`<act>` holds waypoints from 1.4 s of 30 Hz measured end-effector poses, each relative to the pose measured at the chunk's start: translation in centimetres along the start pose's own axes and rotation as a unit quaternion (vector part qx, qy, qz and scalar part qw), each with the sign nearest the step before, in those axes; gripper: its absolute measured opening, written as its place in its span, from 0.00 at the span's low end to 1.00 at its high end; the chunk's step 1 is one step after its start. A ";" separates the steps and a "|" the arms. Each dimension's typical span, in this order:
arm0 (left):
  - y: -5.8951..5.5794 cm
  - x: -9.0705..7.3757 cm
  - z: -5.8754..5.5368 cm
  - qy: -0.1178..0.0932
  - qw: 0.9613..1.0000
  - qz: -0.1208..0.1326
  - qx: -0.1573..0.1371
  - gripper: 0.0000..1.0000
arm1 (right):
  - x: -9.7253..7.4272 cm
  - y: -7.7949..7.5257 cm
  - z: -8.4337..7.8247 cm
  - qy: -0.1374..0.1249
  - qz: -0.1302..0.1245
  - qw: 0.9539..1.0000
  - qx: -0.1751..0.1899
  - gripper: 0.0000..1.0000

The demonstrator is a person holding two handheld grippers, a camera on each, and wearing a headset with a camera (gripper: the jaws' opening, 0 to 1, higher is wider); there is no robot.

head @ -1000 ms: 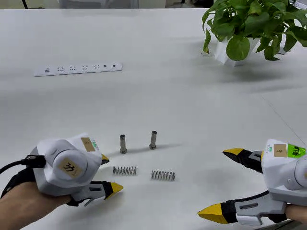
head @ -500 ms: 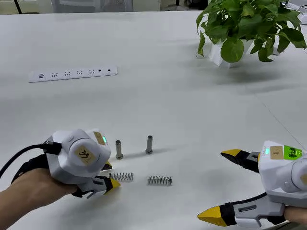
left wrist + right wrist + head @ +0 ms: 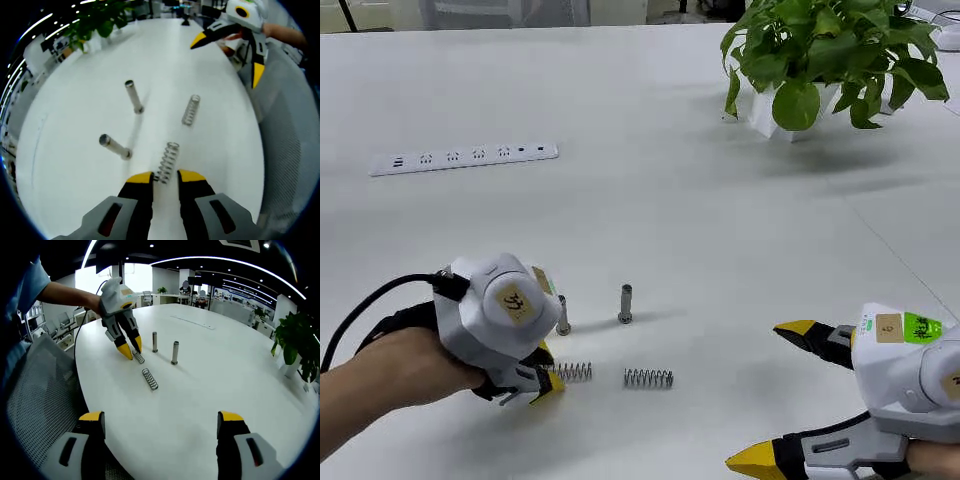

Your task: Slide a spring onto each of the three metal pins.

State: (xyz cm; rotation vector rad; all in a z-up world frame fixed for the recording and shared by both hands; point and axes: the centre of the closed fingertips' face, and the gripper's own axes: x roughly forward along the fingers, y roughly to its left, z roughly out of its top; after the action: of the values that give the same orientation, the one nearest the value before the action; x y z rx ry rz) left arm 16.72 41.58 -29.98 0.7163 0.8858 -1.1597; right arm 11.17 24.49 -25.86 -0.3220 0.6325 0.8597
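Lying between left claw point(image 3: 159, 176) tips — end of spring point(image 3: 166, 160)

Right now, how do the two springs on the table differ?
The near spring has one end between the left gripper's jaws, which stand close on either side of it. The far spring lies free, with nothing touching it. The near spring lines up with those jaws, while the far spring lies farther ahead and to one side. Both lie flat on the table and look alike.
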 end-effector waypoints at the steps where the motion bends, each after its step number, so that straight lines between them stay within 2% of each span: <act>1: 0.0 0.0 -0.1 0.001 1.000 0.000 0.000 0.19 | 0.0 0.0 0.0 0.000 0.000 1.000 0.001 0.94; 11: 0.1 -0.1 -0.2 0.006 1.000 -0.001 0.012 0.14 | 0.2 0.3 0.1 -0.001 0.003 1.000 0.002 0.94; 21: -0.2 -0.2 -0.3 0.009 0.999 0.003 0.047 0.11 | 0.3 0.6 -0.1 -0.002 0.002 1.000 0.005 0.94; 33: -0.3 -0.4 -0.6 -0.038 0.999 0.028 0.007 0.10 | 0.5 1.4 -0.3 -0.001 0.008 1.000 0.006 0.94; 35: -0.5 -0.4 -0.5 -0.047 0.999 0.027 -0.005 0.10 | 0.5 1.5 -0.2 -0.001 0.009 1.000 0.005 0.94; 42: -1.5 -1.0 0.1 -0.095 0.994 0.026 -0.048 0.10 | 0.4 1.4 0.1 -0.005 0.008 1.000 0.006 0.94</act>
State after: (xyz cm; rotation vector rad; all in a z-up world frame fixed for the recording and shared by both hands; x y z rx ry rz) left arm 15.18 41.53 -29.12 0.5370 0.7530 -1.1108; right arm 10.27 25.64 -26.10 -0.3021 0.6313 0.8717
